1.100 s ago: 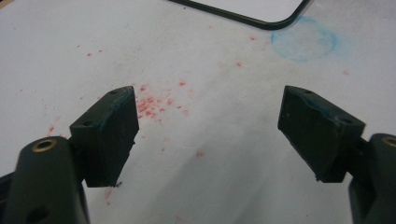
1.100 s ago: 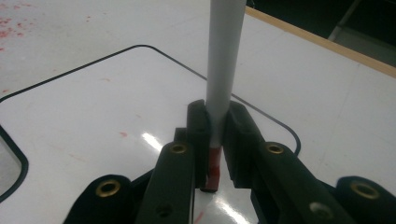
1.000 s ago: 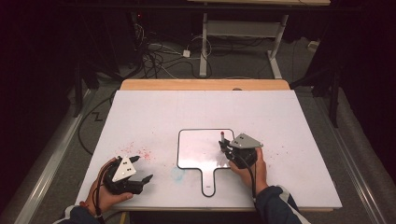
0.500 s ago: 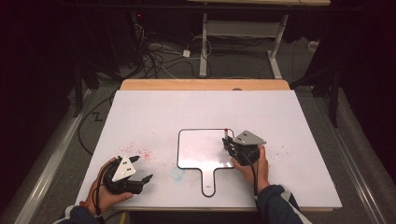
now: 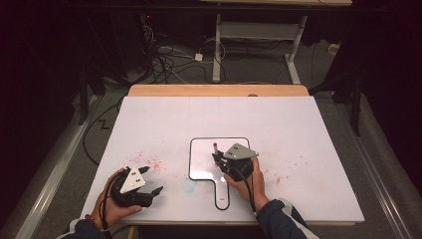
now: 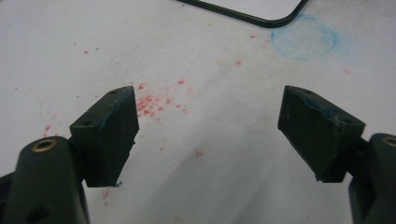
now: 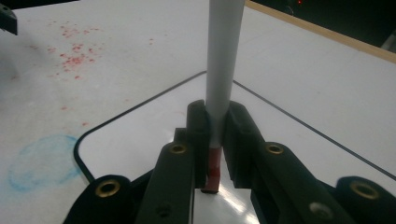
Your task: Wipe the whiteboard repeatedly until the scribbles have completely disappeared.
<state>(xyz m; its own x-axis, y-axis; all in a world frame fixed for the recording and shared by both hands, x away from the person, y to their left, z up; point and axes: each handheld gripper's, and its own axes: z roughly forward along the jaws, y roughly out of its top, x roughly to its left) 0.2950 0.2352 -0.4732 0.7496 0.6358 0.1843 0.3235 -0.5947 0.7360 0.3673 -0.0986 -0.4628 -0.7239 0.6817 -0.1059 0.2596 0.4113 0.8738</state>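
Your right gripper (image 7: pixel 215 140) clamps matt black plastic fingers (image 7: pixel 198 130) with brass-coloured rivets on a smooth, matt white marker (image 7: pixel 224 56) with a red end. Beneath it the black-rimmed whiteboard (image 5: pixel 204 159) shines glossy. The white surface (image 5: pixel 164 119) looks smooth and matt, speckled red, edged in pale wood. Your left gripper (image 6: pixel 210 135) shows worn, dull rubbery pads.

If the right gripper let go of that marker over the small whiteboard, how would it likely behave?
The marker looks like a stiff, slim round tube, so it would probably topple and roll. The whiteboard looks glossy and flat, offering little to stop it. It seems light: the right gripper holds it upright by a narrow pinch near the tip.
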